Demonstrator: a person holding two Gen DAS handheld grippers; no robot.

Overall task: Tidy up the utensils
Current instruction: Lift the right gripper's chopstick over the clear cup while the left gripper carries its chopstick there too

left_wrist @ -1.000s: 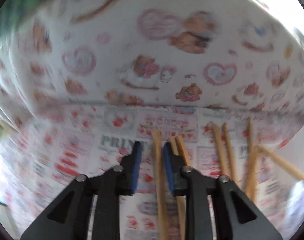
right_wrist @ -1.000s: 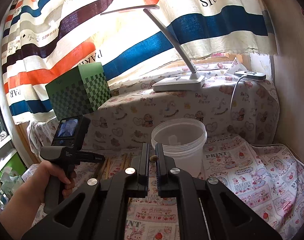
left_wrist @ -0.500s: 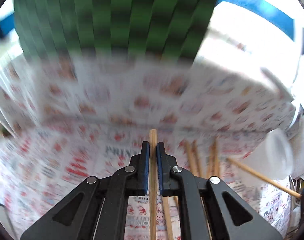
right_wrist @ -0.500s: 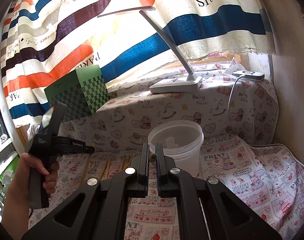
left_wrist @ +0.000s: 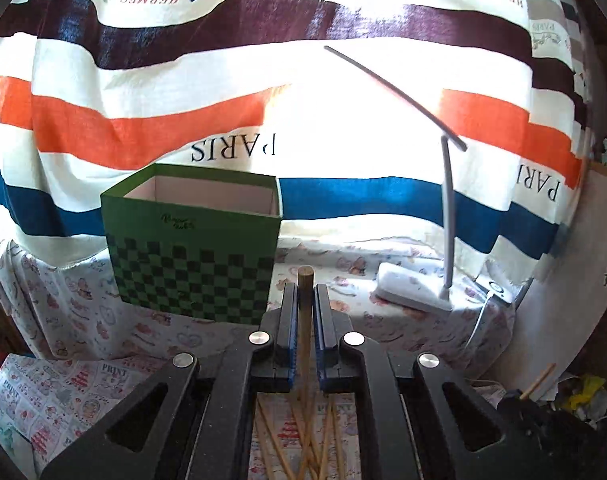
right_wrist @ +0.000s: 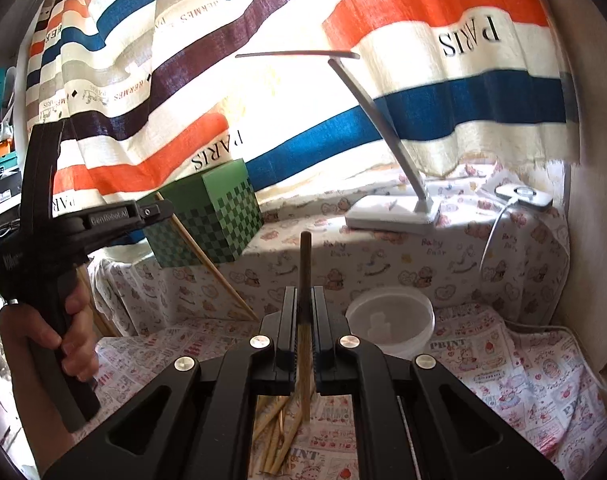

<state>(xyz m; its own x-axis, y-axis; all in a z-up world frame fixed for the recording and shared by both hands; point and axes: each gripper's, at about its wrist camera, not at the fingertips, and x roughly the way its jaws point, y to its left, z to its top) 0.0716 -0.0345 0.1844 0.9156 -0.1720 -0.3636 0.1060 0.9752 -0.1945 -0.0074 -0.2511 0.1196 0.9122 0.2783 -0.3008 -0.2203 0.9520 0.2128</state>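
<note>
My left gripper (left_wrist: 305, 296) is shut on a wooden chopstick (left_wrist: 304, 312) and holds it lifted above several loose chopsticks (left_wrist: 303, 440) on the printed cloth. In the right wrist view the left gripper (right_wrist: 159, 210) sits at the left with its chopstick (right_wrist: 211, 264) slanting down. My right gripper (right_wrist: 304, 300) is shut on a dark-tipped chopstick (right_wrist: 304, 264), held upright above more loose chopsticks (right_wrist: 273, 424). A clear plastic tub (right_wrist: 389, 320) stands just right of the right gripper.
A green checkered open box (left_wrist: 195, 240) and a white desk lamp (left_wrist: 415, 292) stand on the raised cloth-covered shelf (right_wrist: 443, 248) behind. A striped curtain hangs at the back. A wall is at the right. A charger with cable (right_wrist: 523, 196) lies on the shelf.
My left gripper closed on a chopstick and lifted it off the cloth, tilting upward. My right gripper rose with its chopstick and shifted left of the tub.
</note>
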